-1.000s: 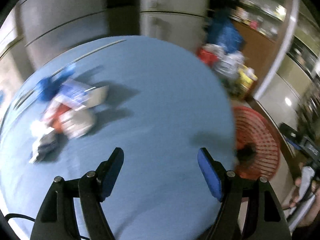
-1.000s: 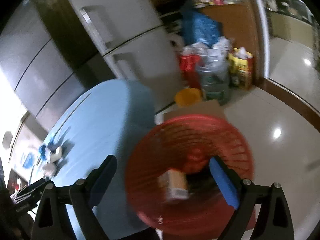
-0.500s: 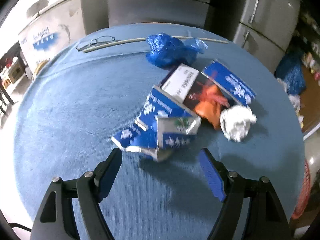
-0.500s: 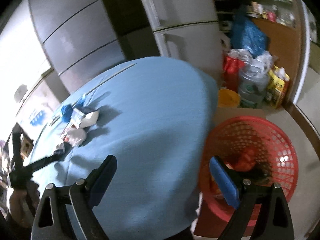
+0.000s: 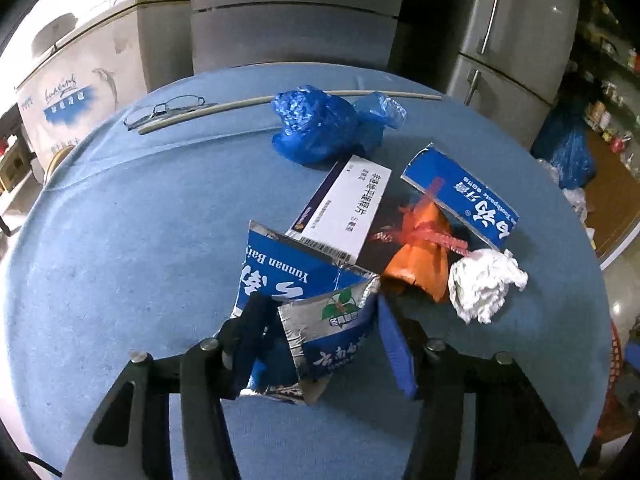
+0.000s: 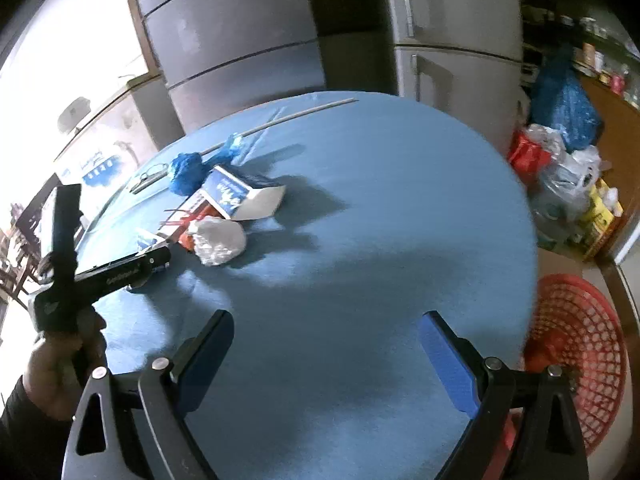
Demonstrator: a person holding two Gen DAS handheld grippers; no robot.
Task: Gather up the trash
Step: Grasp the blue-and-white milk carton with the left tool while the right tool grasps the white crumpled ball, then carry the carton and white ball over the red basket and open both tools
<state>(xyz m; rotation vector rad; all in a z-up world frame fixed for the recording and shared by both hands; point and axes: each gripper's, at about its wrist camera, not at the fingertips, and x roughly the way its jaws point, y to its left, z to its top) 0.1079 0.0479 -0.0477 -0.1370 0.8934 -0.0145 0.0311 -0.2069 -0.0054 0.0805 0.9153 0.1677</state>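
Left wrist view. The left gripper (image 5: 320, 330) straddles a torn blue carton (image 5: 316, 312) lying at the near edge of the trash pile on the blue surface (image 5: 120, 240). The carton sits directly between the fingers, its foil-lined flap standing up toward the camera and its printed face running away and to the left. The jaws are partly closed around the carton; the left finger (image 5: 250, 332) lies against the carton's side, while contact at the right finger (image 5: 394, 344) cannot be confirmed, so the grasp appears to be forming rather than complete. Beyond the carton, touching or overlapping one another: a white box (image 5: 344, 208), an orange bag (image 5: 420, 256), a second blue carton (image 5: 460, 196), a paper wad (image 5: 484, 284) and a blue plastic bag (image 5: 320, 124). Glasses (image 5: 168, 108) and a thin rod (image 5: 240, 102) lie at the far edge.

Right wrist view. The right gripper (image 6: 326, 356) hovers over bare surface (image 6: 360, 200), jaws wide apart and holding nothing. The pile lies well ahead and to its left, where the left gripper (image 6: 158, 258) is already at it; the left is clearly the nearer. The red basket (image 6: 580, 344) stands on the floor just beyond the surface's right edge, close beside the right gripper. Judgement: the carton must travel rightward across the surface to reach the basket.
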